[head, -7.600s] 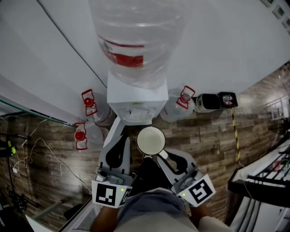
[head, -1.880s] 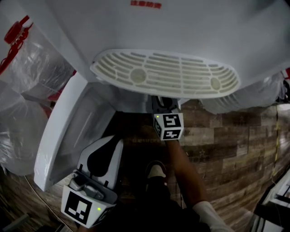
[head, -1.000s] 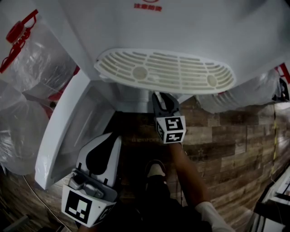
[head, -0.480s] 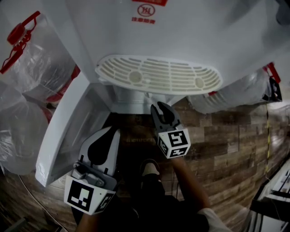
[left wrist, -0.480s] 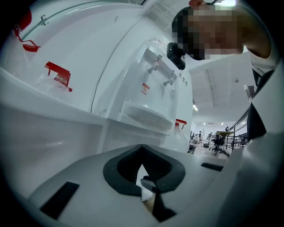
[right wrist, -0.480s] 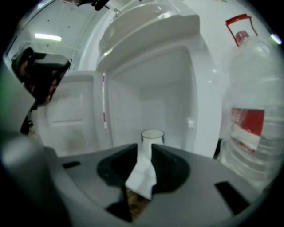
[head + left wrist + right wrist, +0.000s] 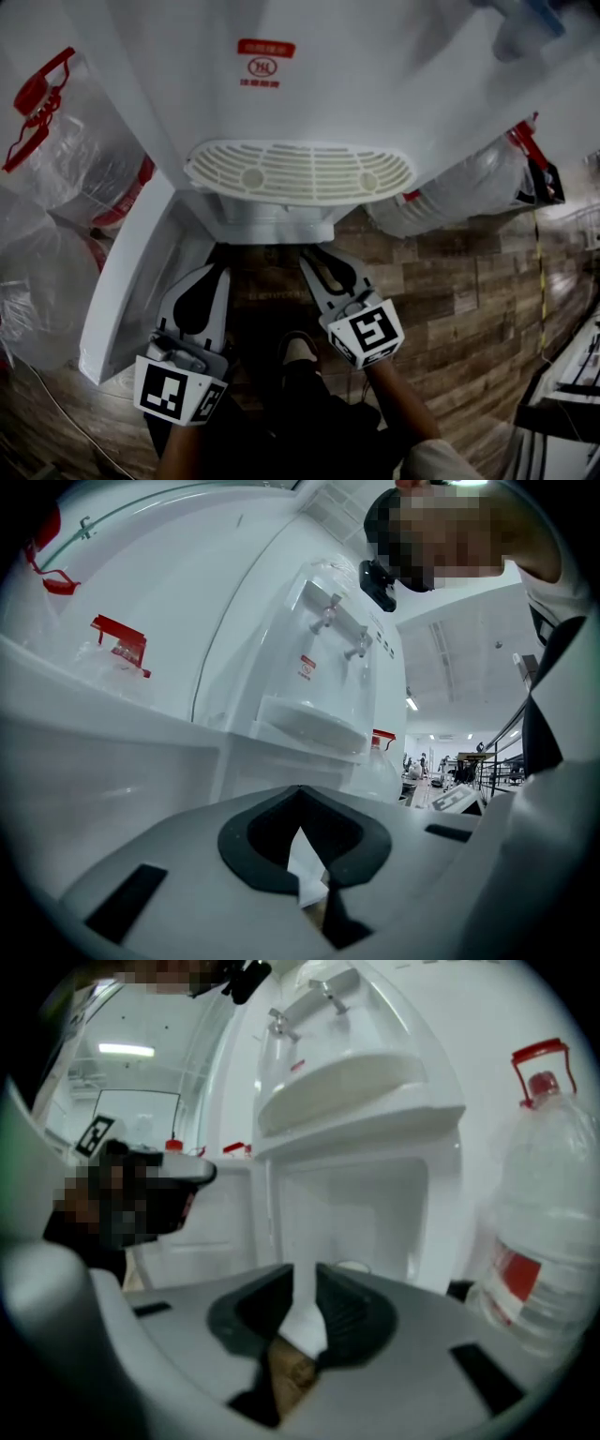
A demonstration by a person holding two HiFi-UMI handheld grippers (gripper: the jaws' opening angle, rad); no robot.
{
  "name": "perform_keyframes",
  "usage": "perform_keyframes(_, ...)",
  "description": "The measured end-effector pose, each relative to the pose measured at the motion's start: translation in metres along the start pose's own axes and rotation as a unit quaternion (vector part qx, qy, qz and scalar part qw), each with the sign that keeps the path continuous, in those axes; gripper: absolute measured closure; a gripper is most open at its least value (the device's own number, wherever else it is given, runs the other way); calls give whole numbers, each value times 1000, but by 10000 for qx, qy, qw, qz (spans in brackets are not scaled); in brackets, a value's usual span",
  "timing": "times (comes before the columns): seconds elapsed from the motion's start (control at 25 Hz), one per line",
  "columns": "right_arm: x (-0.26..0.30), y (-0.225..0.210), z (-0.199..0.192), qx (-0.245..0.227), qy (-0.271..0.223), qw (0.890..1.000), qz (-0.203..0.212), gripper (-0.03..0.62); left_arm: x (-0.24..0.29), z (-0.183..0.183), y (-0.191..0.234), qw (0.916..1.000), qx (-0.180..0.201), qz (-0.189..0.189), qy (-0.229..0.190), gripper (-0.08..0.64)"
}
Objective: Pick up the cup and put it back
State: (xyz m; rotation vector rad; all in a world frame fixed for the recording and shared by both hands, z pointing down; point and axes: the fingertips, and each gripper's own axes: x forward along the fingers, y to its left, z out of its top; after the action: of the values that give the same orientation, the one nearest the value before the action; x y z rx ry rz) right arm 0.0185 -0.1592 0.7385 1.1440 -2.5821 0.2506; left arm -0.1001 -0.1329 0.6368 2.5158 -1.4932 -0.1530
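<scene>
Finishing the put-back, seemingly: pale round-rimmed cup (image 7: 352, 1267), rim only, inside the lower cabinet (image 7: 347, 1213) of the tall white water dispenser (image 7: 309, 84).
Nearest, left gripper (image 7: 300, 794) pinched together, empty; right gripper (image 7: 326, 258) closing on nothing before that cabinet. Next, probably, backing away without clipping the dispenser's open white door (image 7: 131, 272) at left or slotted drip tray (image 7: 300, 173) above; clear red-handled water jugs (image 7: 66, 141) beside the dispenser.
</scene>
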Motion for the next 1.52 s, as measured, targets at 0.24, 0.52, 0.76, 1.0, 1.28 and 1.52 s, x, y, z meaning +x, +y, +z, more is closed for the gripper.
perform_keyframes(0.24,-35,14,56,60,-498,9986,166,563,6,9,-19,9998,-71,-158,-66,551)
perform_keyframes(0.52,-80,18,125,-1,-861,9962,119,569,9,54,-50,9985,-45,-401,-370,551)
perform_keyframes(0.76,-94,17,179,-295,-1030,9941,152,569,15,101,-59,9974,424,-385,-447,552)
perform_keyframes(1.0,-119,37,245,-431,-830,9939,579,569,9,162,-85,9989,250,-337,-186,551)
perform_keyframes(1.28,-180,74,365,-93,-502,9952,838,569,-15,284,-123,9998,-145,-103,102,551)
perform_keyframes(1.52,-236,99,479,163,-456,9948,893,569,-30,409,-158,9994,-257,-100,220,551)
